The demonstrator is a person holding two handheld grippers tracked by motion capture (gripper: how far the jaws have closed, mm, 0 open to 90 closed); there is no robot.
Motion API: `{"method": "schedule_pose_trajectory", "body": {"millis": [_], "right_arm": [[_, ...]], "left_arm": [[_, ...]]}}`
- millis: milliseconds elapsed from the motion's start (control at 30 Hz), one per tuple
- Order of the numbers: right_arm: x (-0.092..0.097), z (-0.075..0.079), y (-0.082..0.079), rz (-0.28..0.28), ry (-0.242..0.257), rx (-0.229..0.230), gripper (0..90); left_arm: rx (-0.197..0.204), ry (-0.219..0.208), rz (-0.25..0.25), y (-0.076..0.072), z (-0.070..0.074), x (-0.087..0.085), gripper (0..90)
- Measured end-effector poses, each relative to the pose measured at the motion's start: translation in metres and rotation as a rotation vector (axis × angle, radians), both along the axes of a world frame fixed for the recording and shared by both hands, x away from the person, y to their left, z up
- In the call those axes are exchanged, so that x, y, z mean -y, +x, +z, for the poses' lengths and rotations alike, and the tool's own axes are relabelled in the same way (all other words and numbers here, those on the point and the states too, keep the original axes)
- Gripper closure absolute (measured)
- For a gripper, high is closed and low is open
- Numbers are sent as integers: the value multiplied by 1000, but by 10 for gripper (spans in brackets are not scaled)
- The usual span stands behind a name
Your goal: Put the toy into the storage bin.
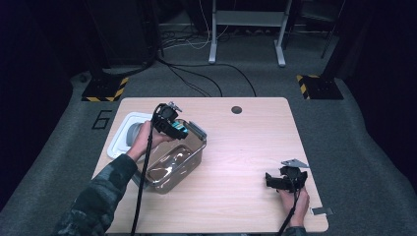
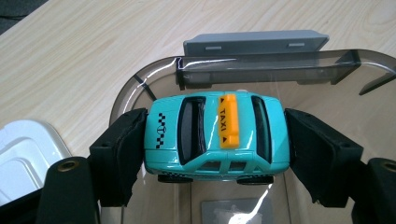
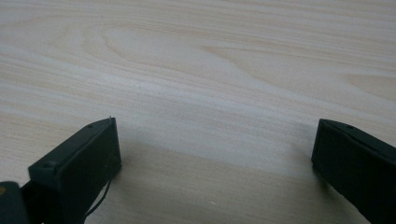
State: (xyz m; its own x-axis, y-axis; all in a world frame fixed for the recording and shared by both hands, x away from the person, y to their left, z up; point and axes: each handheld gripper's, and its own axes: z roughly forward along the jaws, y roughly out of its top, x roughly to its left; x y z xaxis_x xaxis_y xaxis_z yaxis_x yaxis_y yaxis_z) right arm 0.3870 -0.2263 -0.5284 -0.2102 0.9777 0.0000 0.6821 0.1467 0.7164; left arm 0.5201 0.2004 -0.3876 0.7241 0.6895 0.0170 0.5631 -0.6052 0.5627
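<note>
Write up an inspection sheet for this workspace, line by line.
Surface: wooden table, with a dark round hole near the far edge.
Job's things: teal toy taxi held above a clear smoky bin; white lid beside it.
Clutter: small grey tag at the near right corner.
Grippers: left gripper clamps the taxi; right gripper open, empty, over bare wood.
Cables: black cords on the floor.
Surroundings: grey carpet, striped stand bases.

teal toy taxi (orange roof sign) upright, above clear smoky box.
</note>
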Motion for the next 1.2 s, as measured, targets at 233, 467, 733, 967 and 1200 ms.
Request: {"method": "schedule_pose_trajectory", "body": {"millis": [233, 467, 733, 967, 1200], "right_arm": [[0, 0, 0, 0, 0, 0, 4], [0, 0, 0, 0, 0, 0, 5], [0, 0, 0, -1, 0, 0, 5], [0, 0, 0, 1, -1, 0, 5], [0, 0, 0, -1, 0, -1, 5]], "left_arm": [[-16, 22, 4, 1, -5, 3, 242], [-6, 37, 12, 1, -7, 5, 241], [18, 45, 10, -2, -8, 8, 241], [24, 31, 1, -6, -9, 9, 241], [22, 33, -22, -11, -8, 15, 240]]}}
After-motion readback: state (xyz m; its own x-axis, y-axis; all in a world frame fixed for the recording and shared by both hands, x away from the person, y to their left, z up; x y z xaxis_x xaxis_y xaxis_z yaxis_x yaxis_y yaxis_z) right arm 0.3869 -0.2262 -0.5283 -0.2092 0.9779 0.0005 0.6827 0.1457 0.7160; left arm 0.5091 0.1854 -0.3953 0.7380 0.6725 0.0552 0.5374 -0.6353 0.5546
